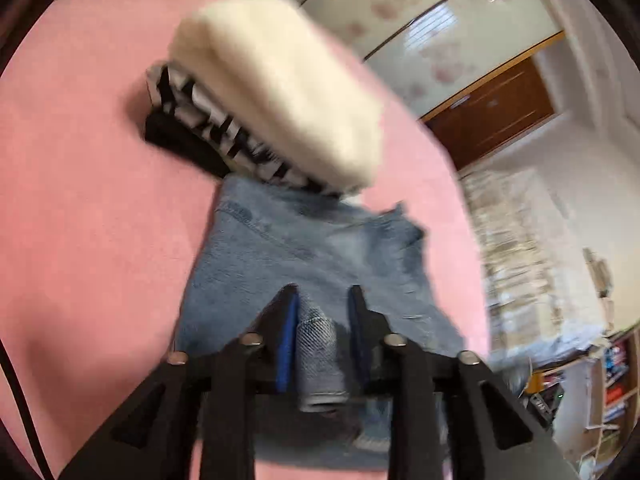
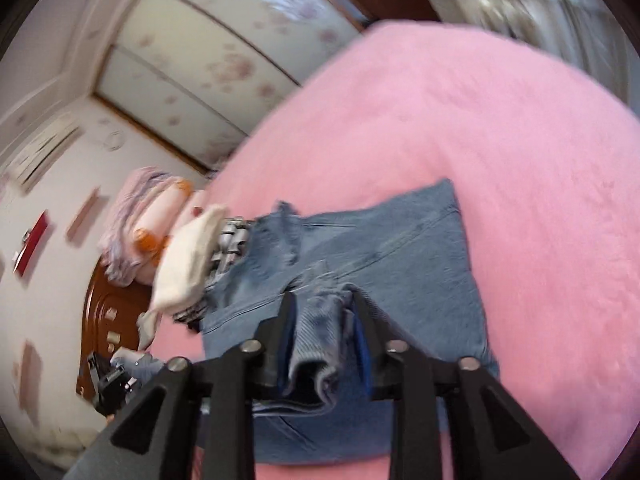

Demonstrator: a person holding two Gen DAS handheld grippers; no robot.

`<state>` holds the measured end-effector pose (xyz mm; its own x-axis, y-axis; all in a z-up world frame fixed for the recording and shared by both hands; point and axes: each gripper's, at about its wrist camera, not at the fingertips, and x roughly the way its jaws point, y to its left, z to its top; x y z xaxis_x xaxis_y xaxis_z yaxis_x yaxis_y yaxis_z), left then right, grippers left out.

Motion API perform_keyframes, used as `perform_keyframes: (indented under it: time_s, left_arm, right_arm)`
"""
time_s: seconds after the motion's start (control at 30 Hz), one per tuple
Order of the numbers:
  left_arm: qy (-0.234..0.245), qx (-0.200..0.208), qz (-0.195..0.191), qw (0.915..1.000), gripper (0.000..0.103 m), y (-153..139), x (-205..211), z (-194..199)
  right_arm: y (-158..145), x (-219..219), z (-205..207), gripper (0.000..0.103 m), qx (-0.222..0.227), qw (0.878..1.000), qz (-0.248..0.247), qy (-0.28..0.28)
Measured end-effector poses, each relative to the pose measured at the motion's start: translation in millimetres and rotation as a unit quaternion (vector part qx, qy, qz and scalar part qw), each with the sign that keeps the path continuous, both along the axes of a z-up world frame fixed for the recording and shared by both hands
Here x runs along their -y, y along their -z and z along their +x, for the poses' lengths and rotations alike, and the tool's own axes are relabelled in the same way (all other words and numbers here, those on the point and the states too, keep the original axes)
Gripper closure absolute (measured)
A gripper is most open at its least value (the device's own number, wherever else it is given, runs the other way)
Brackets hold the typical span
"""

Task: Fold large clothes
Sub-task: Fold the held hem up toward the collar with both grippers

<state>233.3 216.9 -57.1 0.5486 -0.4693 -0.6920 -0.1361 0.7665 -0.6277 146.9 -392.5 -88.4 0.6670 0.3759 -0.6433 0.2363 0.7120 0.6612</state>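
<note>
Jeans (image 1: 304, 248) near bed edge (image 1: 460, 184), stack (image 1: 276, 92) beside

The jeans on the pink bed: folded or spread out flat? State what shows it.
Folded. The jeans form a compact rectangle on the pink bed, with layers doubled over at the near edge.

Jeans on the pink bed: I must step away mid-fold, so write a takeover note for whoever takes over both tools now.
Left tool: a denim fold sits between its fingers; grip unclear.
Right tool: likewise, a bunched denim fold between its fingers.
Jeans: partly folded on the pink bed, beside the stack.
Done: white garment, striped garment and black garment stacked.
Left: finish folding the jeans, add them to the stack.
</note>
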Motion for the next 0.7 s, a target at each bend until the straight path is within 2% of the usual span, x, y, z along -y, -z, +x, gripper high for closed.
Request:
perform_keyframes:
  time_s: [0.03, 0.07, 0.1, 0.2, 0.37, 0.47, 0.7]
  left_arm:
    - [-0.009, -0.016, 0.017, 0.9997, 0.053, 9.9, 2.0, 10.0]
    - [-0.017, -0.023, 0.031, 0.9991, 0.035, 18.5, 2.4, 14.9]
    - [-0.025, -0.031, 0.043, 0.9983, 0.030, 27.1, 2.2, 21.5]
    - [-0.026, -0.048, 0.044, 0.9975, 0.029, 45.1, 0.7, 35.2]
    - [0.031, -0.052, 0.099, 0.9933, 0.029, 63.0, 16.7, 45.2]
    - [0.080, -0.044, 0.134, 0.9868, 0.029, 67.3, 34.9, 50.1]
    - [0.143, -0.047, 0.195, 0.9691, 0.029, 82.3, 67.2, 72.8]
  right_arm:
    - [8.5, 0.0, 7.8, 0.057, -0.013, 1.000, -0.008, 0.004]
    - [16.3, -0.2, 14.2, 0.051, -0.023, 1.000, -0.019, 0.008]
    - [24.1, 0.9, 18.2, 0.050, -0.030, 0.999, -0.028, 0.008]
    - [40.0, 2.7, 28.0, 0.050, -0.039, 0.999, -0.036, -0.001]
    - [54.4, -2.3, 36.9, 0.049, -0.053, 0.992, -0.107, -0.040]
    - [64.3, -10.5, 45.0, 0.049, -0.066, 0.984, -0.147, -0.071]
    - [79.4, -29.2, 60.5, 0.048, -0.068, 0.973, -0.193, -0.109]
